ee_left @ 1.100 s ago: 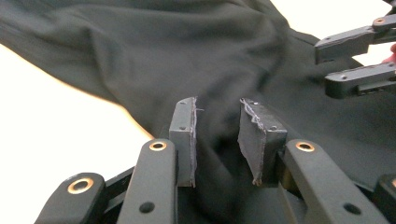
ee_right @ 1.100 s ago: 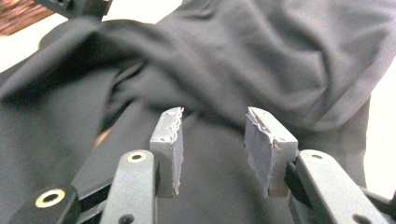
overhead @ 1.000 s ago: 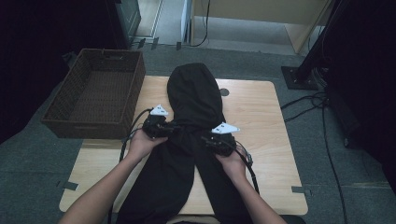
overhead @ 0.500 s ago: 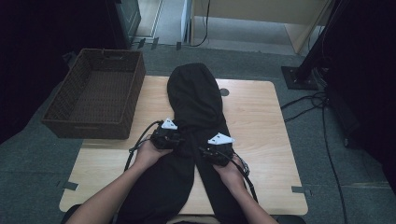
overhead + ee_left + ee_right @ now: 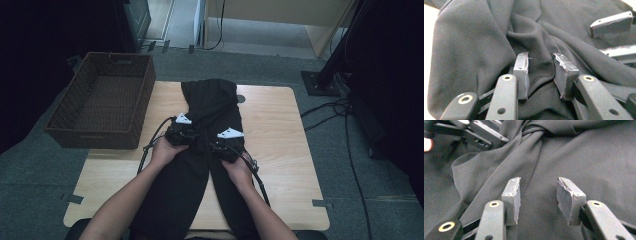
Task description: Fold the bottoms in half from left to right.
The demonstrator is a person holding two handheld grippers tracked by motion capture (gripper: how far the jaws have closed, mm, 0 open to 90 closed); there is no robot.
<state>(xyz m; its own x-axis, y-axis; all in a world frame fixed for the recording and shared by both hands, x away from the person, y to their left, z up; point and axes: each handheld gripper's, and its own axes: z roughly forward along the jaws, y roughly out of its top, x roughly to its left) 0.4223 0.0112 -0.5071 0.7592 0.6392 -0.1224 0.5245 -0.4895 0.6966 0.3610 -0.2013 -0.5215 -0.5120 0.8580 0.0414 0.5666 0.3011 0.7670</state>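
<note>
- At the middle of the surface, the left tongs point(image 5: 186, 133) and the right tongs point(image 5: 226, 142) sat side by side on a black garment point(image 5: 210, 107), each held in one of the person's hands.
- In the left gripper view, the left tongs point(image 5: 541, 72) stood with jaws apart, a raised fold of the black garment point(image 5: 474, 50) lying in the gap between the grey pads point(image 5: 522, 73) without being pinched.
- In the right gripper view, the right tongs point(image 5: 537, 200) were also spread, their jaws resting over flatter cloth of the garment point(image 5: 586, 157), with nothing clamped.
- Each gripper view caught the other tongs farther off: at the upper right in the left one, at the upper left in the right one.
- The cloth between the two tongs was gathered into creases that ran toward a twisted knot of folds.
- The garment lay lengthwise down the middle of the wooden surface point(image 5: 280, 130), its far end bunched near the far edge and its near end hanging over the person's side.
- A brown wicker basket point(image 5: 65, 127) sat at the left edge of the surface, just beside the garment.
- Cables trailed on the carpeted floor point(image 5: 360, 200) to the right.
</note>
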